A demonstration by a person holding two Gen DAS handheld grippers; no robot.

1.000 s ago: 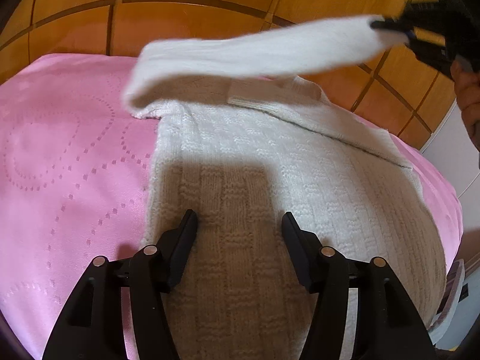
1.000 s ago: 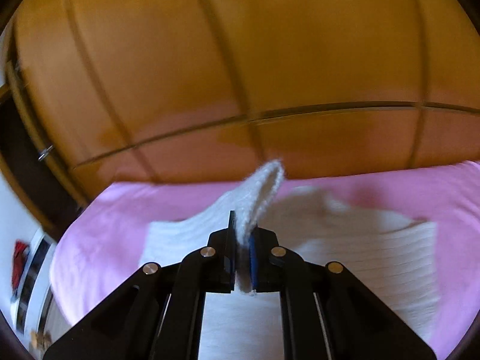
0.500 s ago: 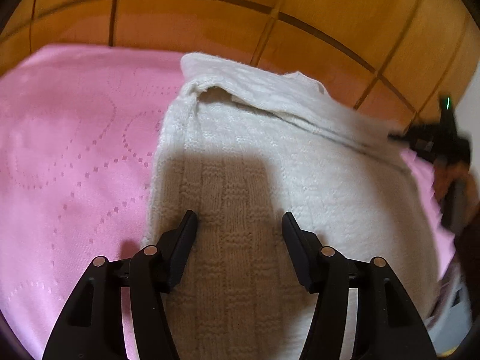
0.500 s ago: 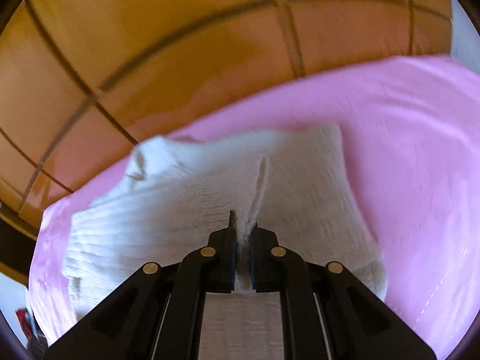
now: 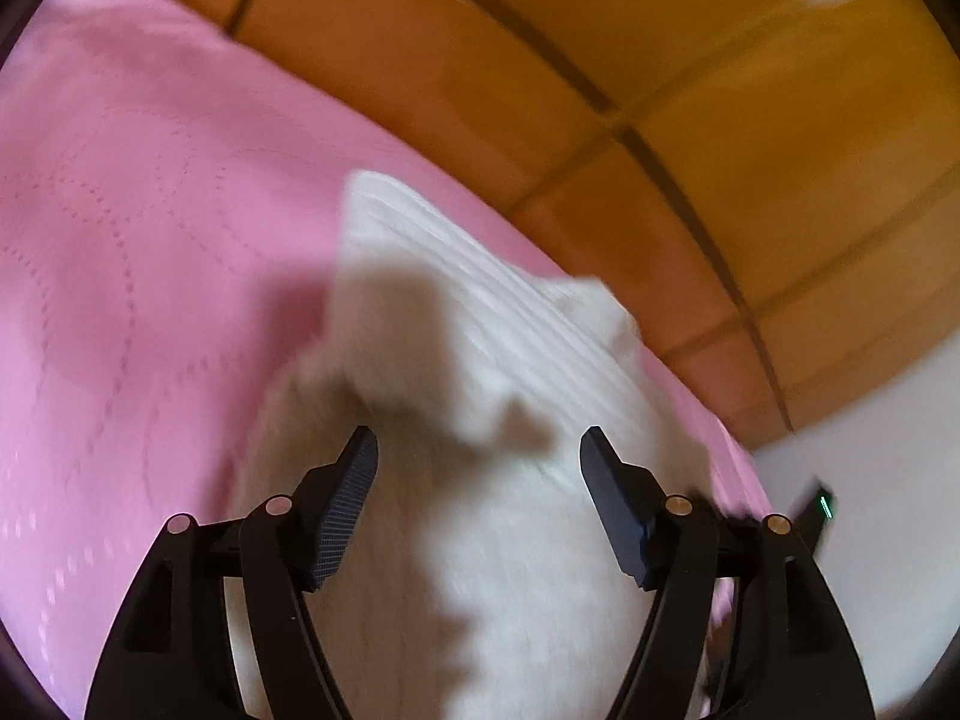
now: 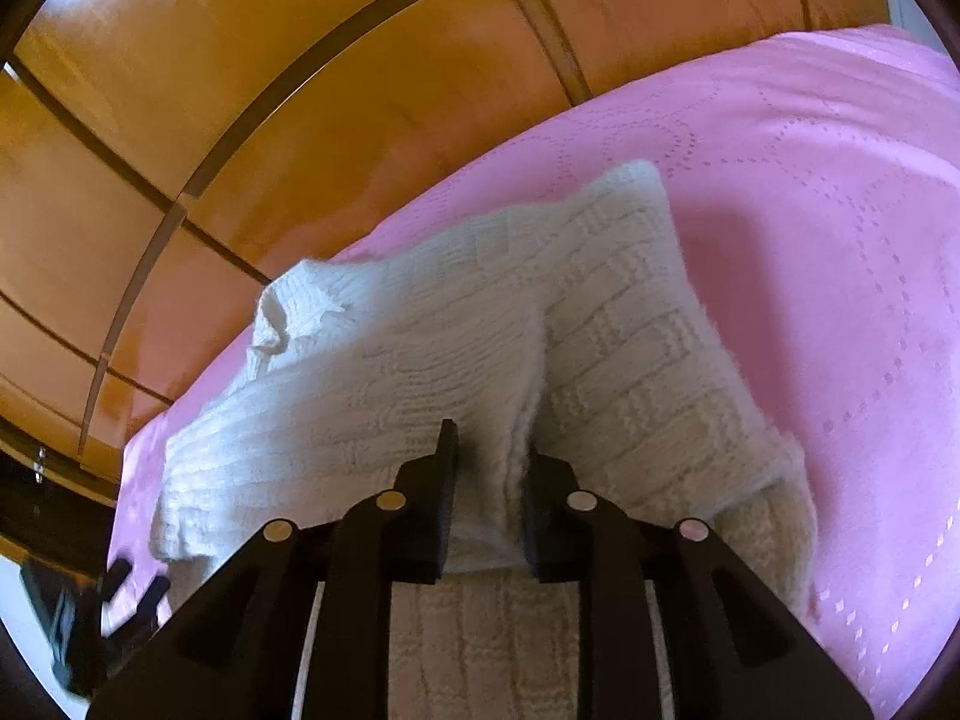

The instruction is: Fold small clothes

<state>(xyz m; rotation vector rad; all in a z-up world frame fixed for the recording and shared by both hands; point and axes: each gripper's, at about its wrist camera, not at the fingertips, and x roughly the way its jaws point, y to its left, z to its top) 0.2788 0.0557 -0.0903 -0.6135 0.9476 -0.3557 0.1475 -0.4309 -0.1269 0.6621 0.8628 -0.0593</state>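
Your right gripper (image 6: 489,462) is clamping the white knitted sweater's (image 6: 420,354) sleeve lengthwise ahead; your left gripper (image 5: 478,450) is hovering spread apart.

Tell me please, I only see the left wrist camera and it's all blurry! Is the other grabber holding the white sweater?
Observer: A fold of the sweater sits between the right gripper and its fingers; how tightly, I cannot tell.
Operator: Can you see my left one there?
Observer: Yes, the left gripper shows blurred at the bottom-left edge, by the sweater's corner on the pink blanket.
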